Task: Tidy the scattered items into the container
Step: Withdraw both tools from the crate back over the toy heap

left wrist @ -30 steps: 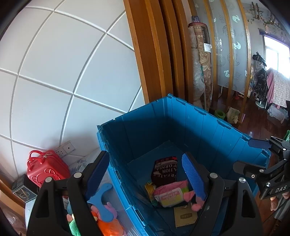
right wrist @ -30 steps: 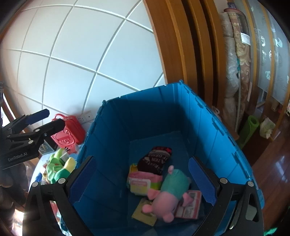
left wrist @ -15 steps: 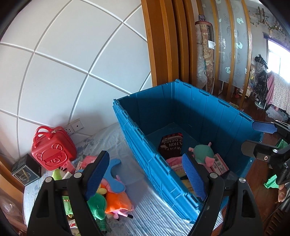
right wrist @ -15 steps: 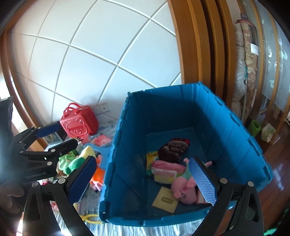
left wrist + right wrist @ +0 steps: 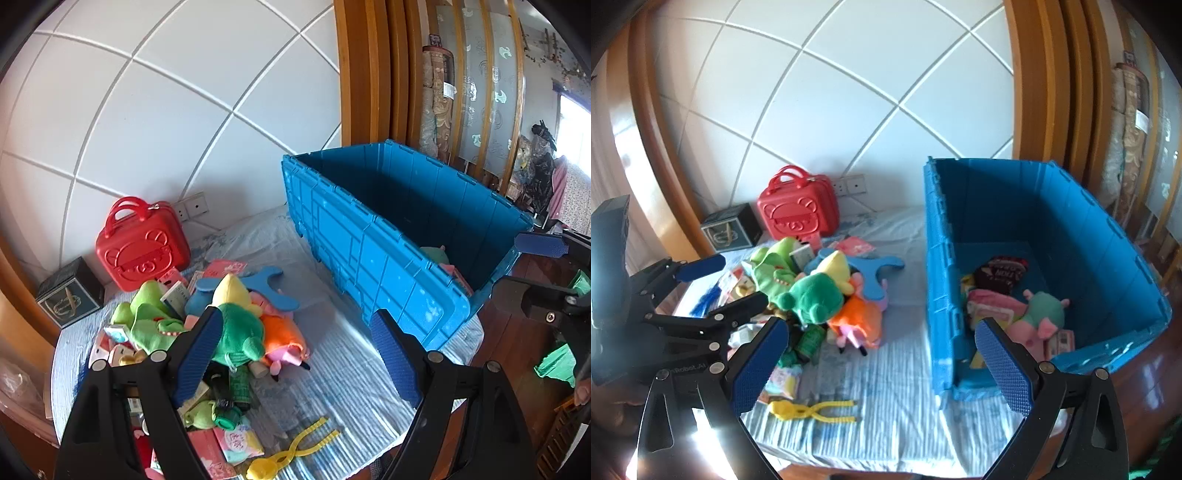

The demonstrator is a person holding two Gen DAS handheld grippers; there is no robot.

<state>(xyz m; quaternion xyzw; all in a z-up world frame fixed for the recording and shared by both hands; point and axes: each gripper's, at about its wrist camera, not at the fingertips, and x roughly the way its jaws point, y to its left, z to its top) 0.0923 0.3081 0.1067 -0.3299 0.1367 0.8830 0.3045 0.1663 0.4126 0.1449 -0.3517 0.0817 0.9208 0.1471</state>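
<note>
From the left wrist view, I am looking along my left tongs (image 5: 295,354), whose blue pads are standing wide apart with nothing between them. The toy heap (image 5: 207,332) is lying on the striped bed cover (image 5: 332,373) at about nine o'clock from the gap, pressing up against the left pad; the dark green plush (image 5: 236,332) is sitting on top, with an orange plush (image 5: 284,332) at its three o'clock side. The yellow clip toy (image 5: 291,450) is lying at six o'clock, its long axis running from seven toward two o'clock. The blue crate (image 5: 369,243) is standing at one o'clock, well apart from the heap, and the right tongs (image 5: 535,273) are showing at three o'clock beside its corner.

From the right wrist view, I am seeing my right tongs (image 5: 879,362) also spread wide and carrying nothing. Here the heap (image 5: 812,288) is lying at eleven o'clock, with the green plush (image 5: 812,295) nearest, and the crate (image 5: 942,258) is at one o'clock with a pink plush pig (image 5: 1041,317) and packets already inside. The left tongs (image 5: 716,284) are hanging right over the heap's nine o'clock edge, so I am judging the left hand the nearer one for the next pick, while the right is lying closer to the crate.
</note>
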